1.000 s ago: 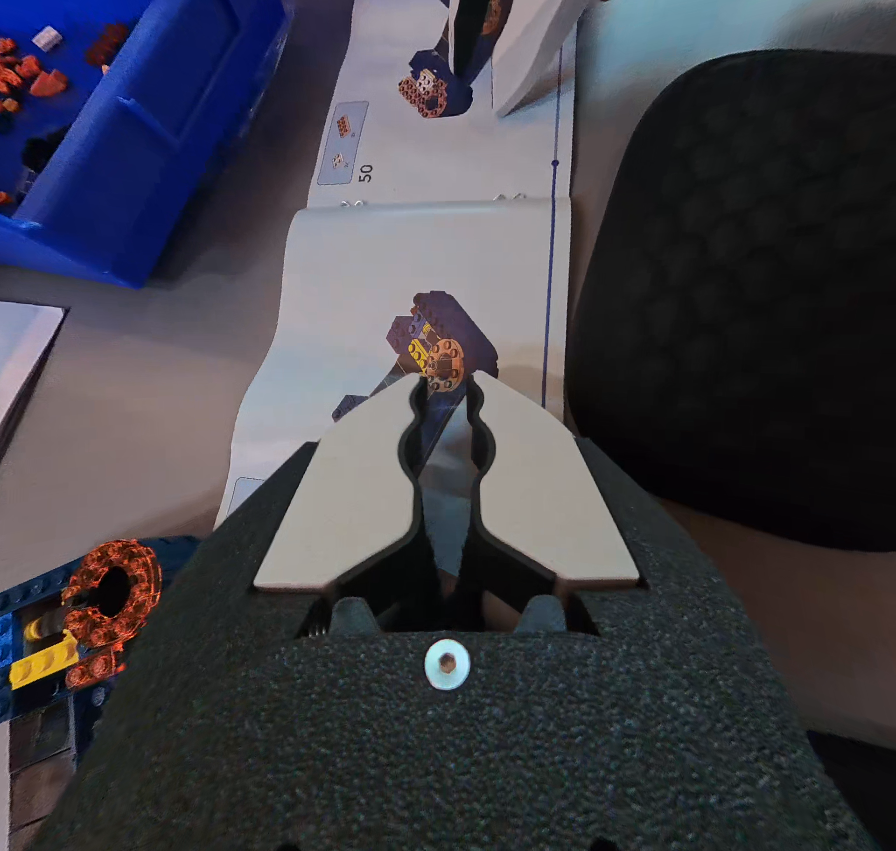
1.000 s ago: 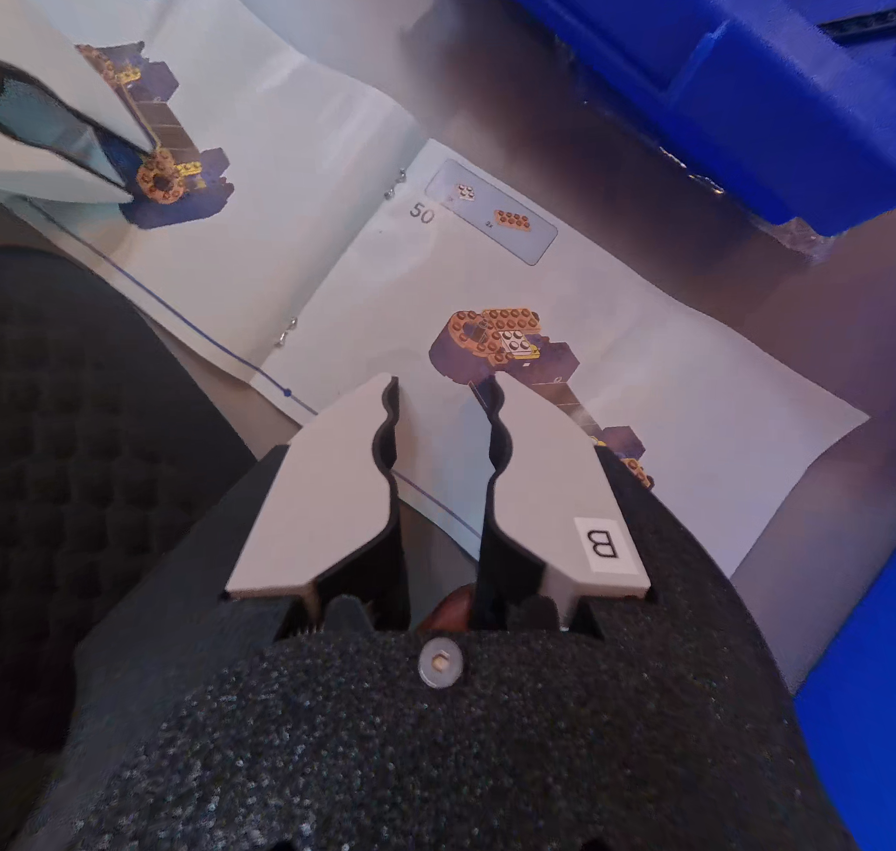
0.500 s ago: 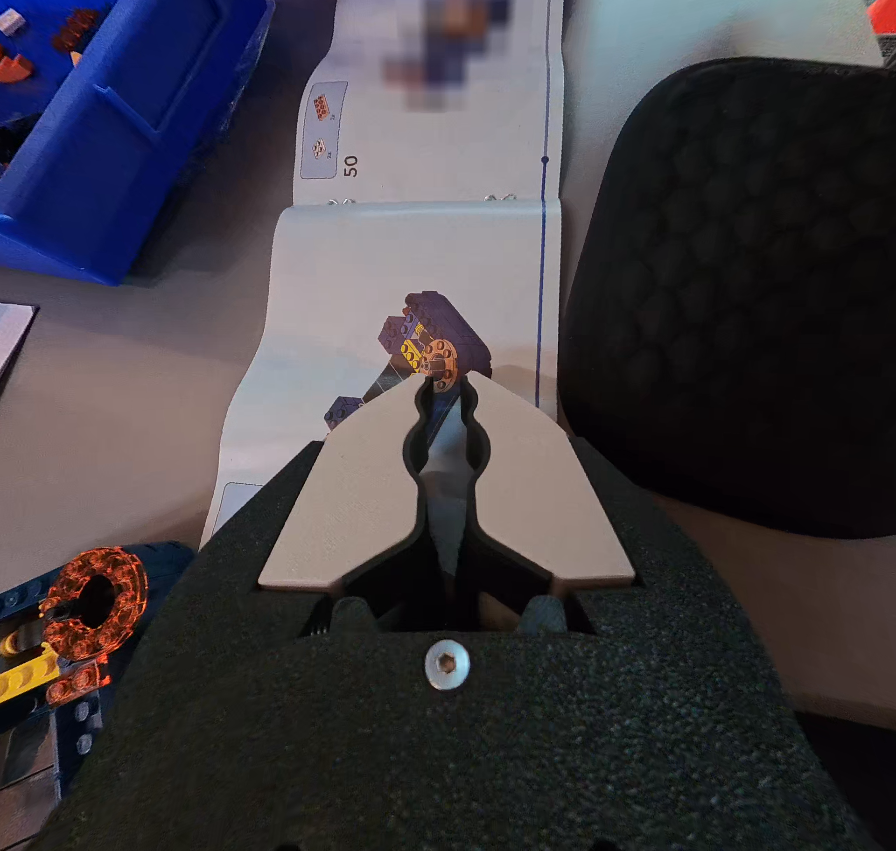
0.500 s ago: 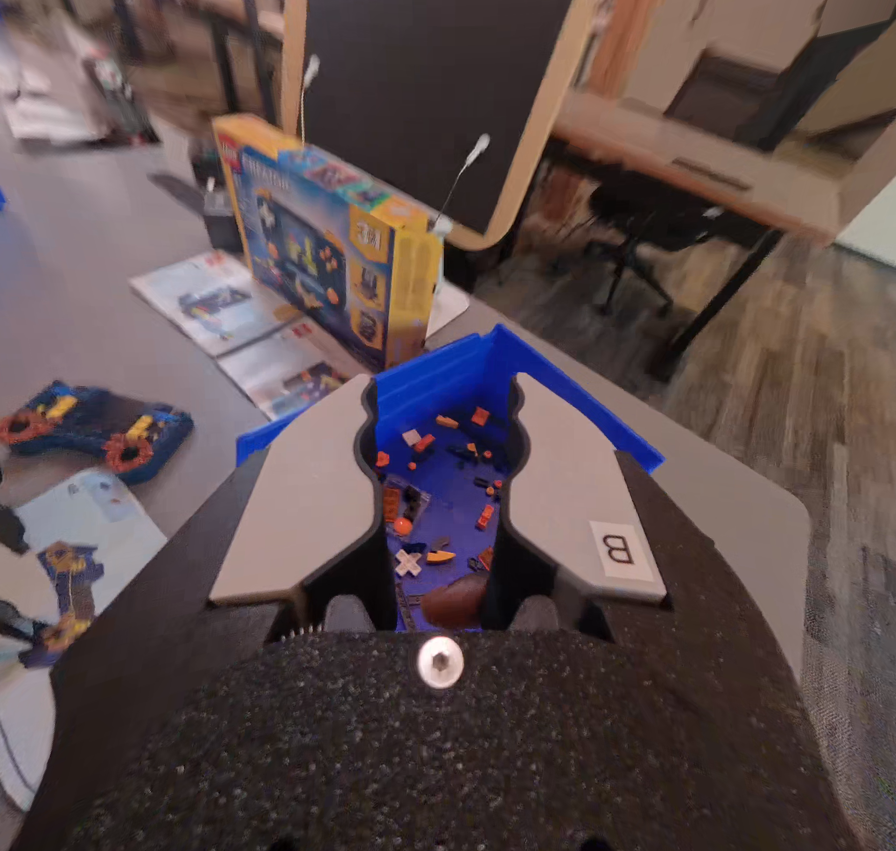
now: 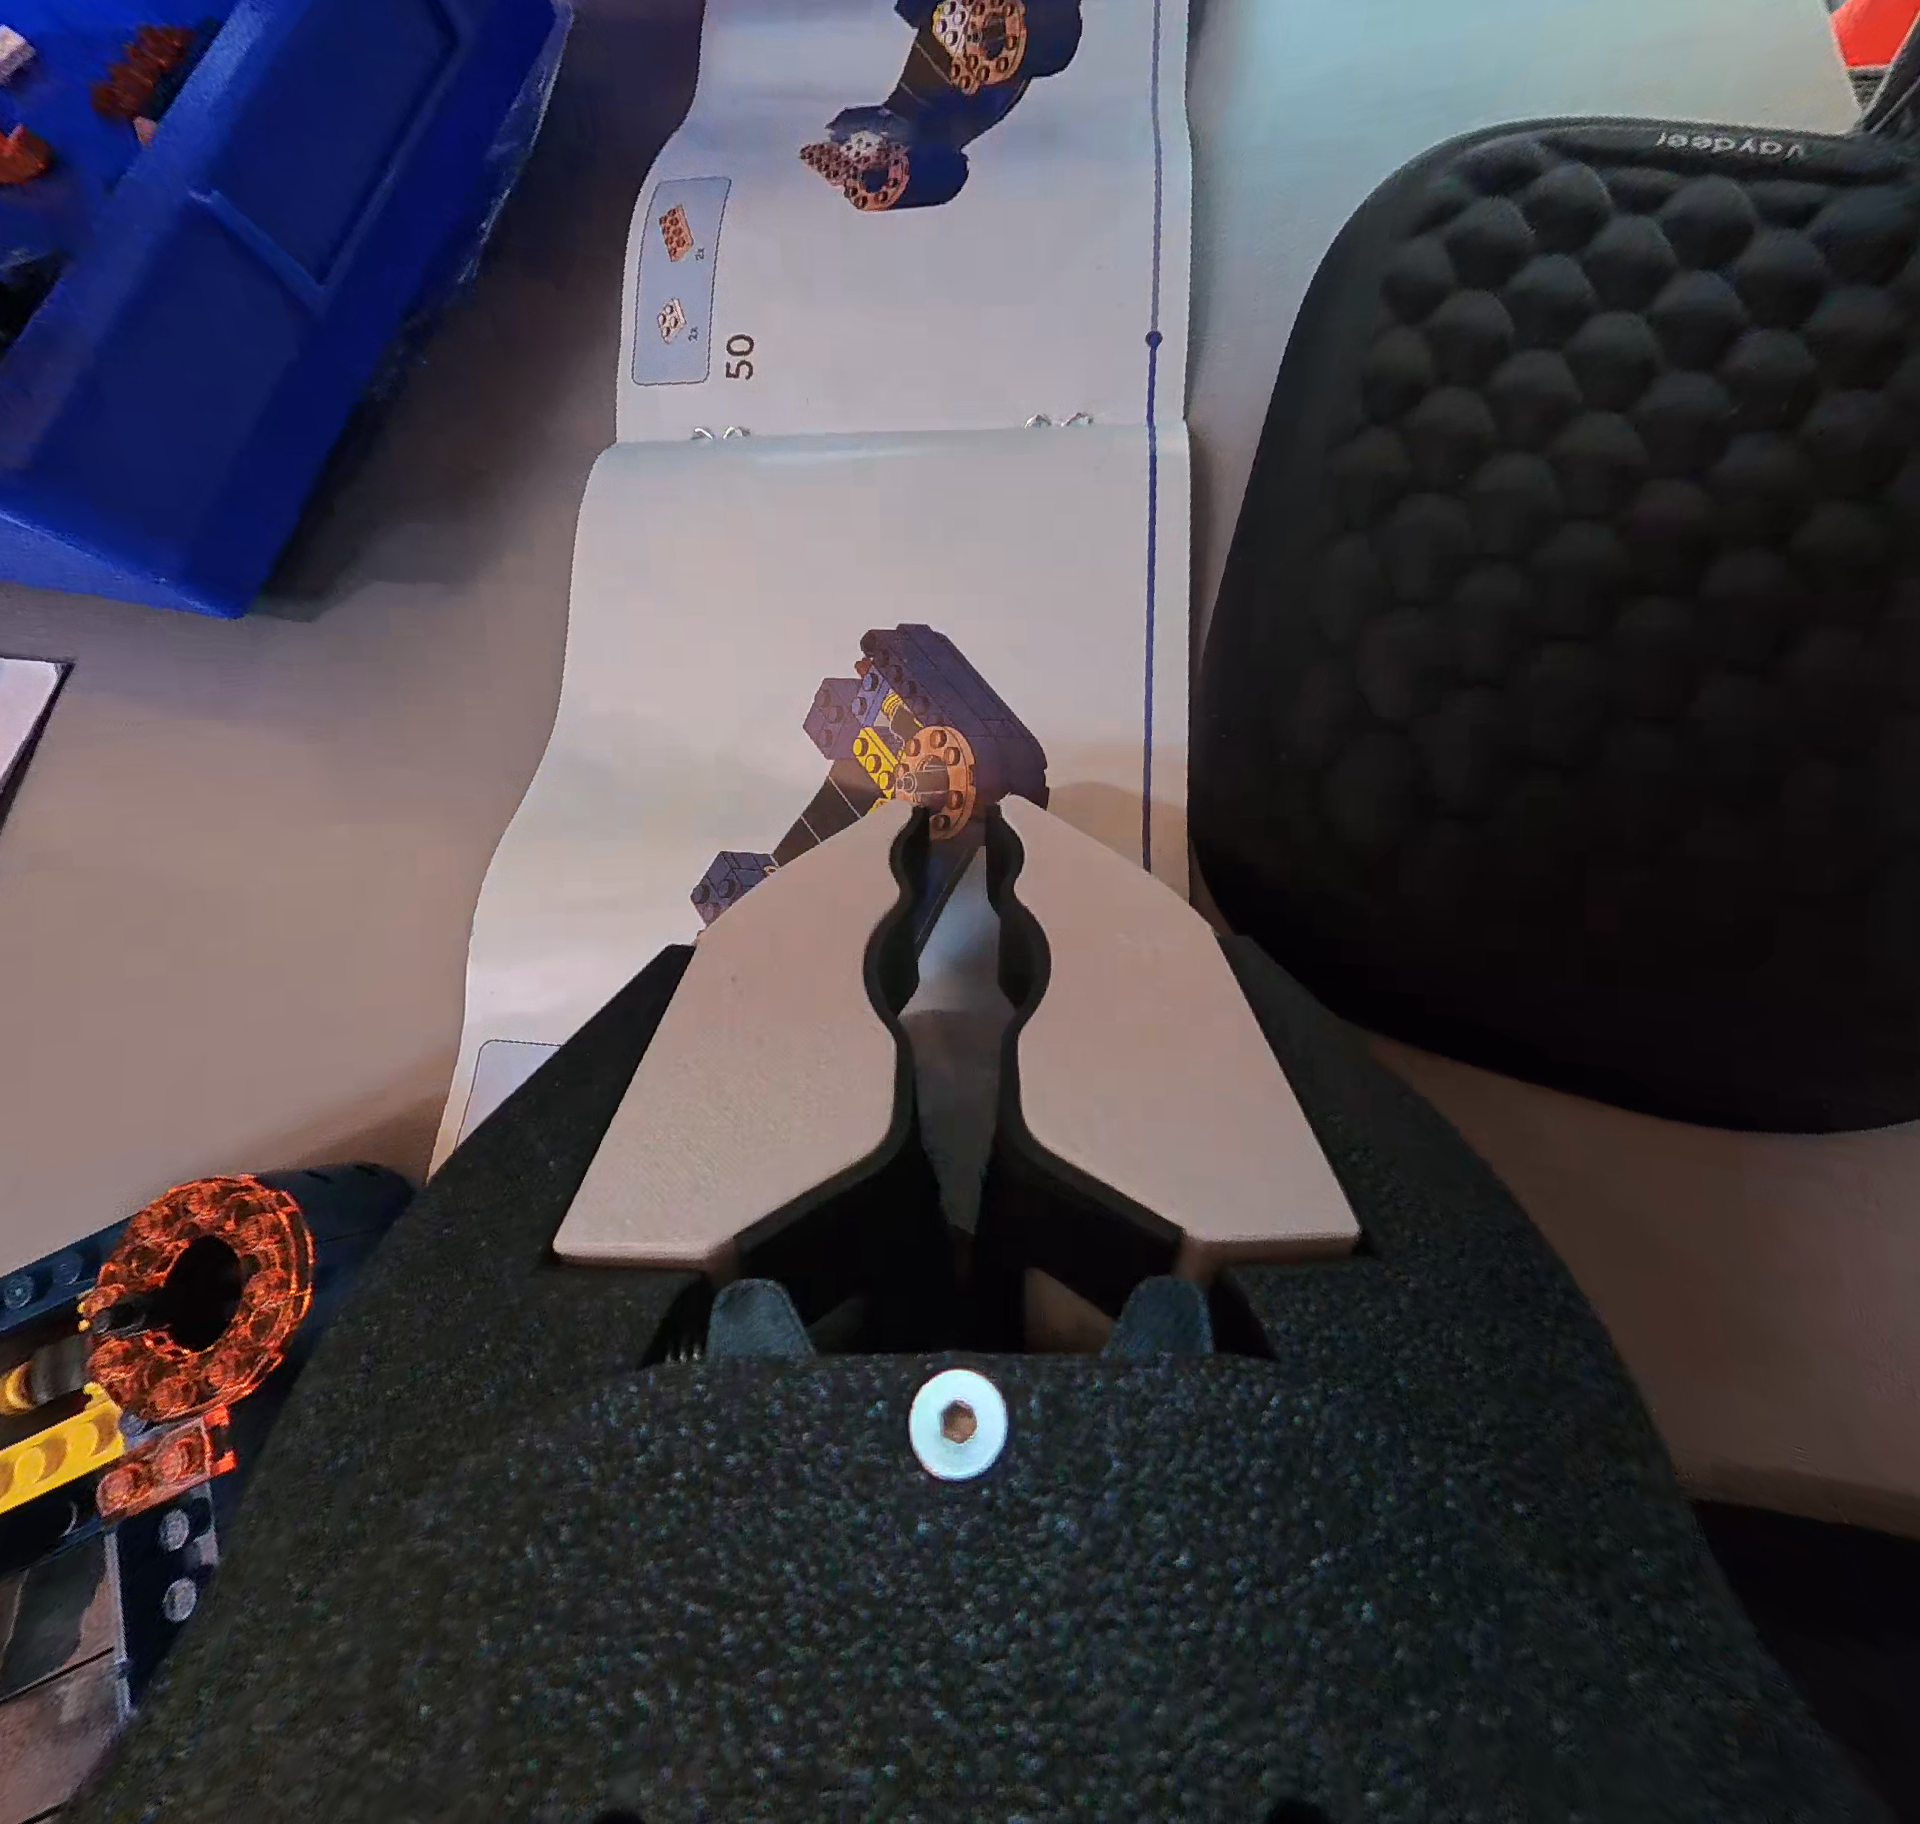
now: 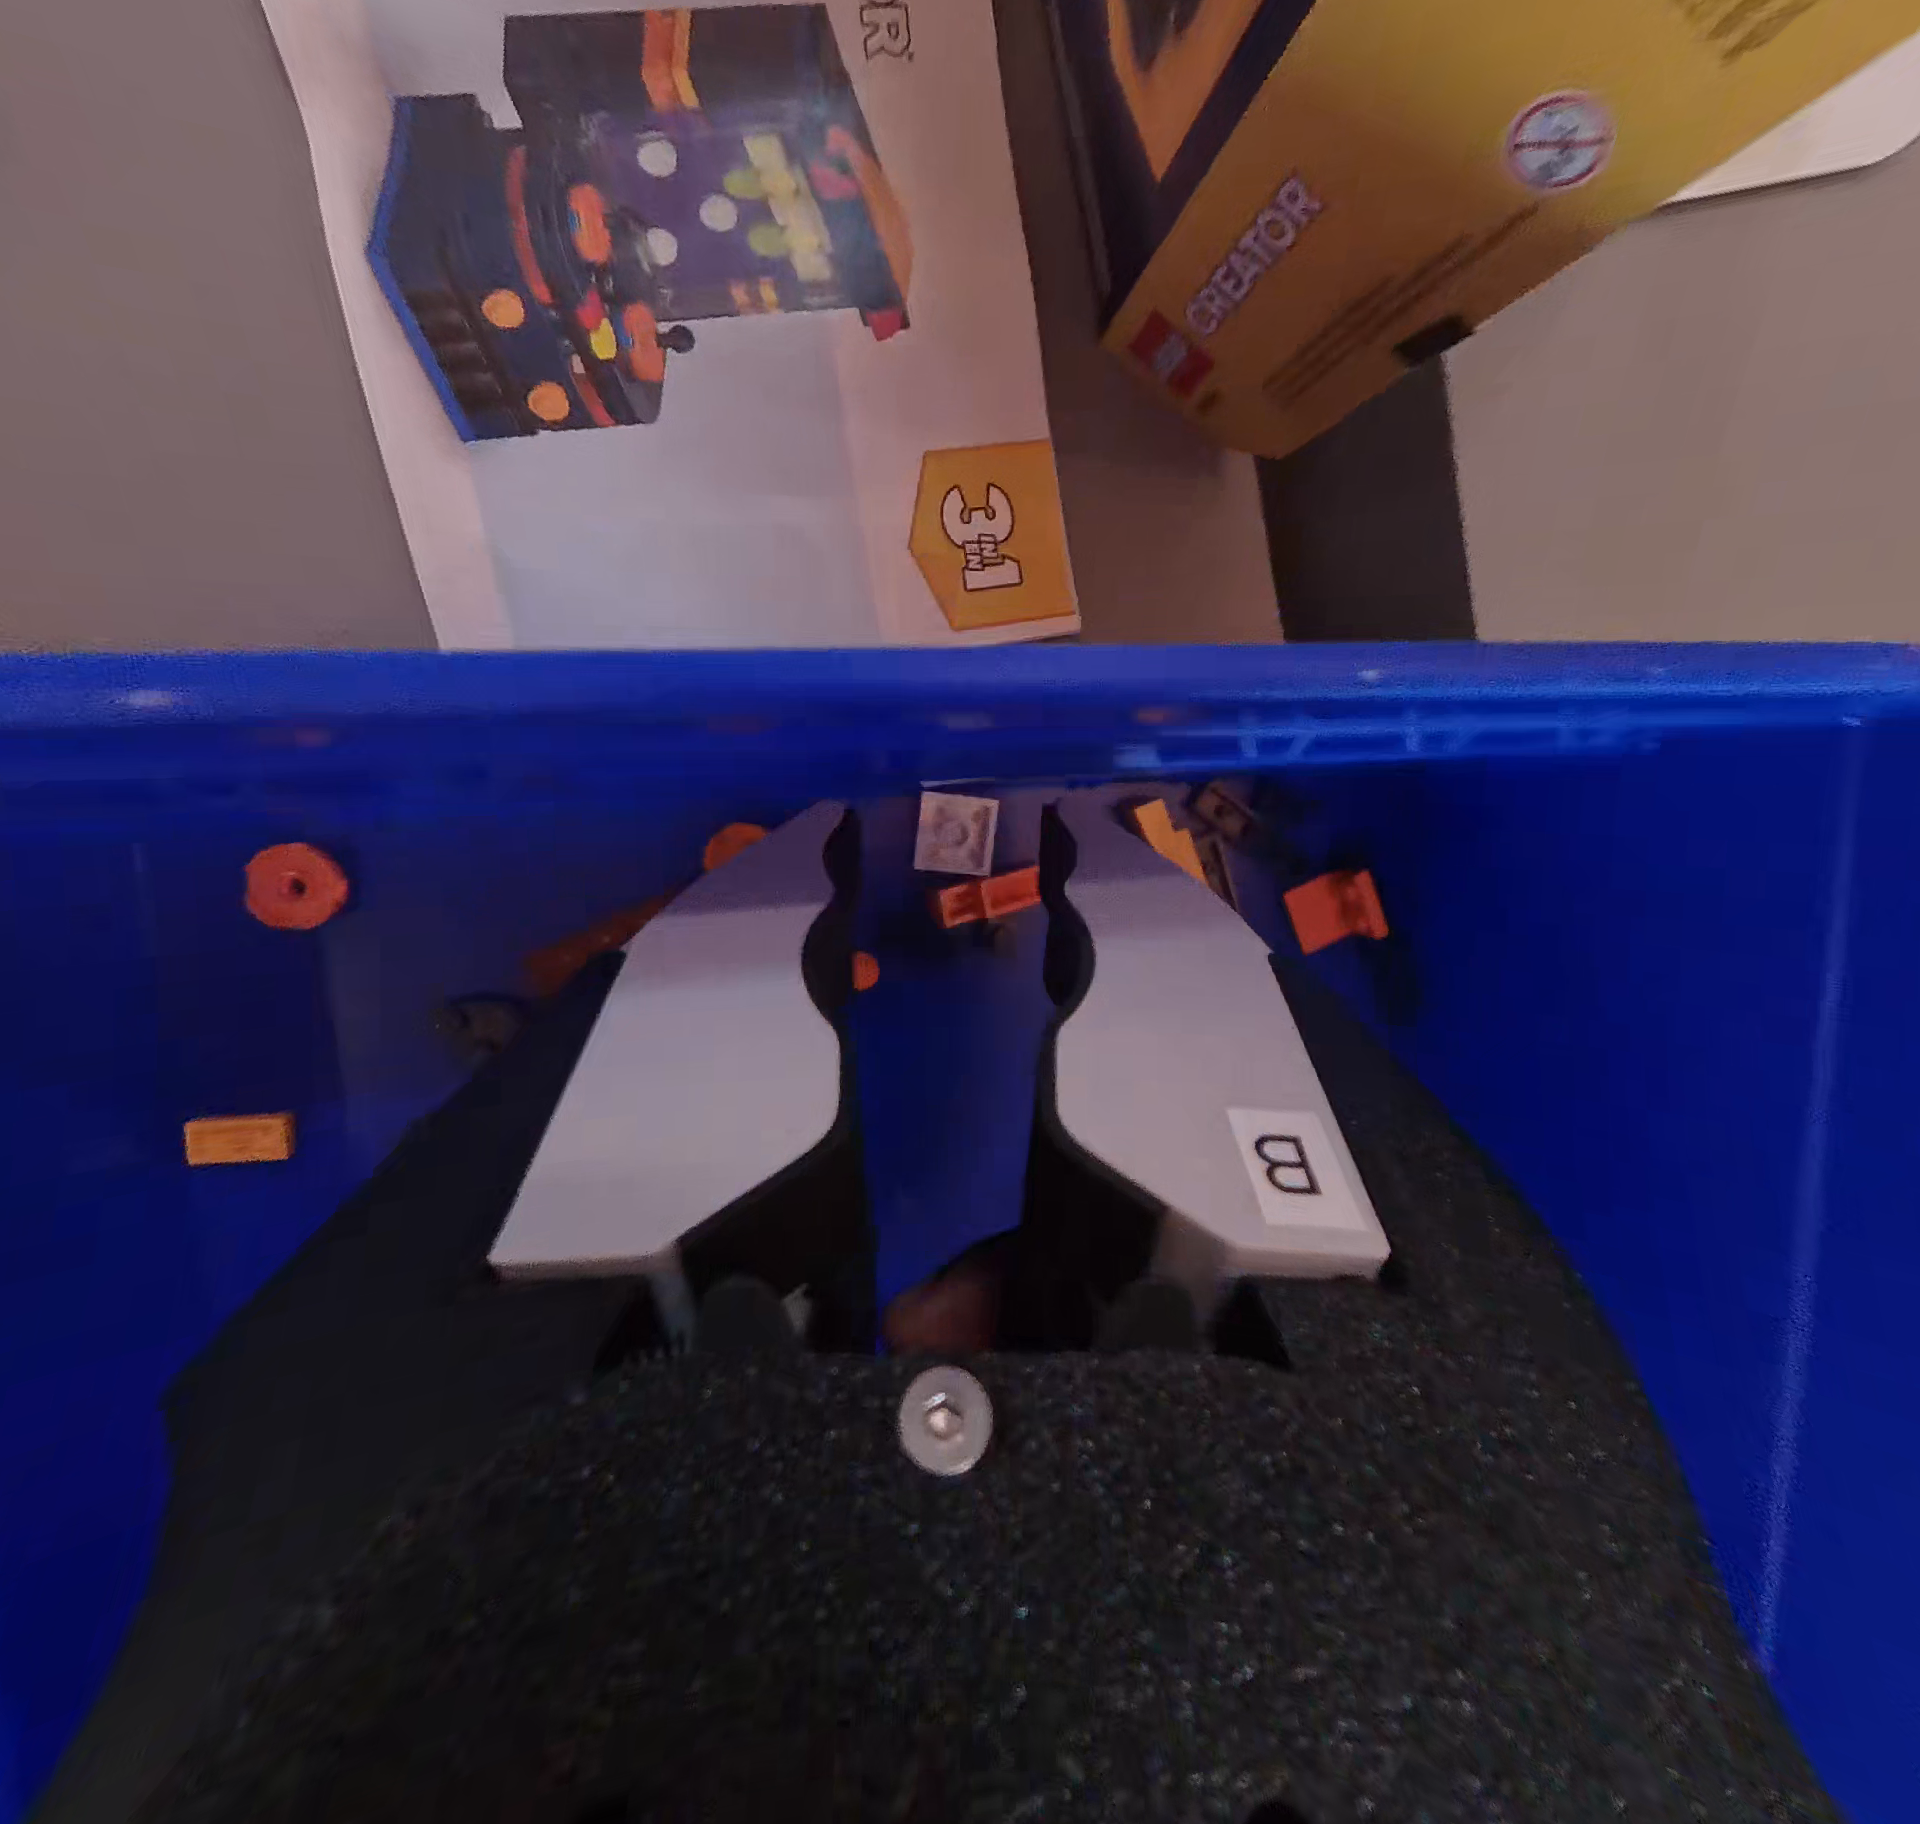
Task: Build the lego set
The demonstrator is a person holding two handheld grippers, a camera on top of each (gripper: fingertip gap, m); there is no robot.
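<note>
A grey tabletop (image 5: 208, 891) is seen; the left gripper (image 5: 951, 818), fingers nearly together on nothing, hangs over an open paper instruction booklet (image 5: 831, 579); the right gripper (image 6: 945, 829), fingers spread, brackets a small light-grey square plate (image 6: 956, 834) in the blue plastic bin (image 6: 935, 704); probably light, stiff, slippery, best pinched by its edges.

Left tool (image 5: 951, 818) narrowly parted, right tool (image 6: 945, 829) open

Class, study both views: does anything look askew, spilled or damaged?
The booklet's near page bows up in waves instead of lying flat. The yellow box appears tilted, though the camera angle may cause that. Nothing looks spilled or broken.
</note>
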